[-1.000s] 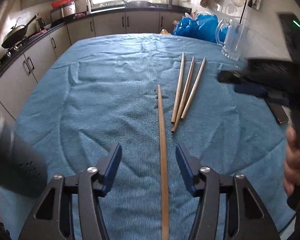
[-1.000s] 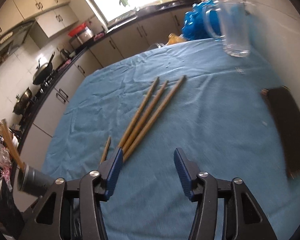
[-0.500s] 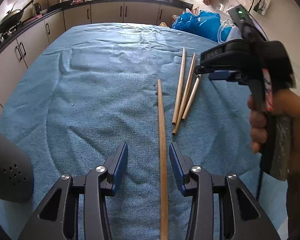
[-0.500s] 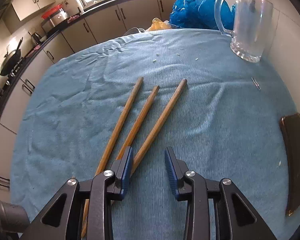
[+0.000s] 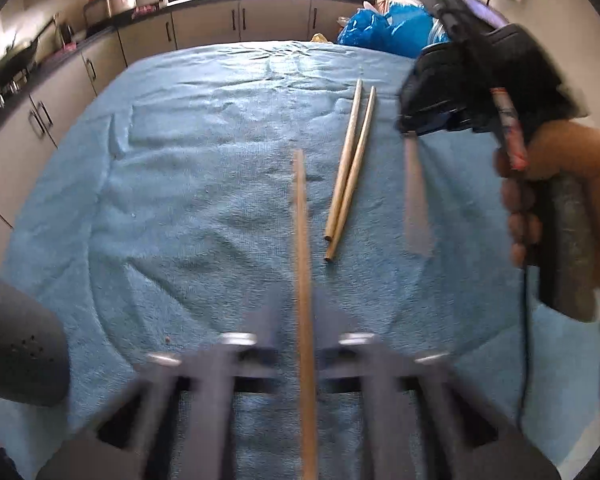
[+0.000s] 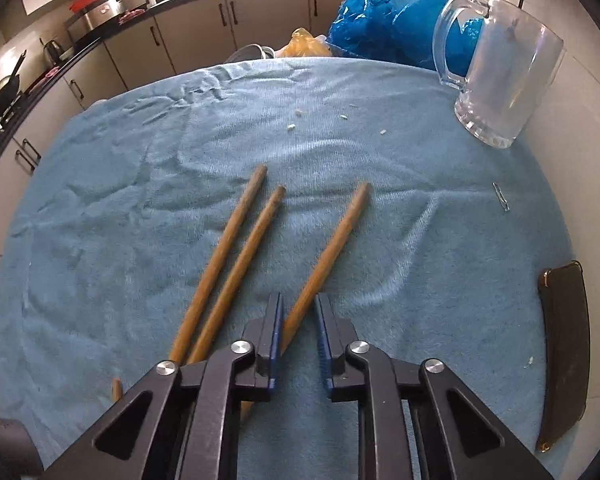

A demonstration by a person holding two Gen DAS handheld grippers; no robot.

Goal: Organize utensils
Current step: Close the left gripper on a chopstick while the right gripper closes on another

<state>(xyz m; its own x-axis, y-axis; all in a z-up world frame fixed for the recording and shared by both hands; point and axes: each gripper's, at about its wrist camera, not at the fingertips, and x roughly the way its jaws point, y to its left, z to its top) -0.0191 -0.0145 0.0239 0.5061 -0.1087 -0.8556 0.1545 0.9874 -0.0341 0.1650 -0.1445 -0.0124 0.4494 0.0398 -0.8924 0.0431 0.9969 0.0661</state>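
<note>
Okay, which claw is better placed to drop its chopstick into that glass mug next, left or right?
Probably the right claw: it is shut on a chopstick and the glass mug stands ahead on its side. The left claw, also holding one, looks farther away.

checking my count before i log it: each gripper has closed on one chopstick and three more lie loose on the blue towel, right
Not three: two chopsticks lie loose on the towel, as the left wrist view shows. The rest holds: the left gripper is shut on one chopstick, the right gripper on another.

Blue-toweled surface [image 6: 440,264] under my rig.
I see two chopsticks [image 6: 236,264], glass mug [image 6: 504,80], dark phone [image 6: 564,352] lying on it.
</note>
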